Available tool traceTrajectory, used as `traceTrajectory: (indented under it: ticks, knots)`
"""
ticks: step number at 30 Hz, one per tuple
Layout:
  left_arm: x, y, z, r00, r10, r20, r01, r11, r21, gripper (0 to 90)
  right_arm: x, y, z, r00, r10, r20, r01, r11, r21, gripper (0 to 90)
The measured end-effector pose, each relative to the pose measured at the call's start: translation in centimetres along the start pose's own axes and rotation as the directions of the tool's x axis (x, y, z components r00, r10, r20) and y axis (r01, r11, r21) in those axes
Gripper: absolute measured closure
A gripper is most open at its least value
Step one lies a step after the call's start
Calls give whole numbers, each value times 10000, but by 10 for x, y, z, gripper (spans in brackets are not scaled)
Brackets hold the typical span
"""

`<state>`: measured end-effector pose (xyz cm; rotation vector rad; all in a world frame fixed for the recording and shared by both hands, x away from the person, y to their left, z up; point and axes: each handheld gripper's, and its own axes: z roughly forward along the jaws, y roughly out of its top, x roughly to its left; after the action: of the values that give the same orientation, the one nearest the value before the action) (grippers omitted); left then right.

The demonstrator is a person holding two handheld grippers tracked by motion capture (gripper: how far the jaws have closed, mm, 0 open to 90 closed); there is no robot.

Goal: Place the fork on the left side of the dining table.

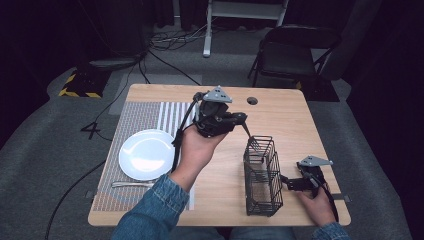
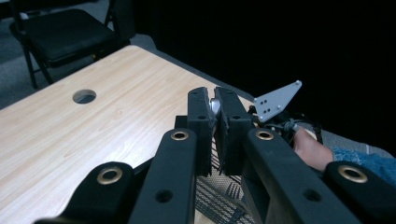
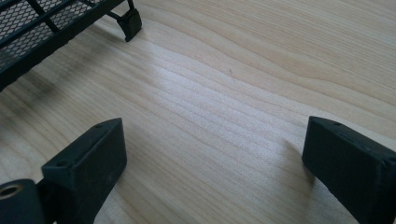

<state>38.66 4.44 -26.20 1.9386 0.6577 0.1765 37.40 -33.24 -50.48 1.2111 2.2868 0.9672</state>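
My left gripper (image 1: 241, 119) hangs above the middle of the wooden table (image 1: 285, 115), over the far end of a black wire basket (image 1: 262, 185). It is shut on the end of a silvery metal utensil (image 2: 215, 105), pinched between the pads. The utensil (image 1: 248, 134) slants down to the basket's top rim, where what look like fork tines show. The basket's mesh (image 2: 210, 198) lies below the jaws of this gripper (image 2: 214, 100). My right gripper (image 1: 286, 182) rests low, right of the basket, jaws toward it. In the right gripper view it (image 3: 212, 140) stands open over bare wood, the basket's foot (image 3: 130, 22) ahead.
A white plate (image 1: 147, 154) sits on a striped placemat (image 1: 135, 115) at the left, with a fork (image 1: 131, 184) lying in front of it. The table has a round hole (image 1: 252, 100) near its far edge. A folding chair (image 1: 295, 50) stands beyond the table.
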Motion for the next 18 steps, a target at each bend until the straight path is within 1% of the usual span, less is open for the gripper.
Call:
traceTrajectory:
  ticks: [6, 9, 11, 15, 18]
  knots:
    - [7, 3, -22, 9995, -162, -266, 149, 9986, -502, 858, 0, 0, 0, 10000, -2, 2, 2, 10000, -1, 64]
    - [12, 5, -31, 9985, -238, -489, 203, 9973, -701, 858, 0, 0, 0, 10000, -4, 3, 4, 10000, -1, 63]
    - [16, 5, -37, 9973, -225, -696, 172, 9970, -751, 857, 0, 0, 0, 10000, -5, 3, 5, 10000, -1, 64]
    - [29, 4, -46, 9928, -358, -1142, 255, 9955, -909, 858, 0, 0, 0, 10000, 2, 12, -2, 10000, -7, 66]
    - [38, 1, -51, 9872, -416, -1540, 291, 9961, -831, 857, 1, 0, 0, 10000, 35, 19, -35, 10000, -9, 67]
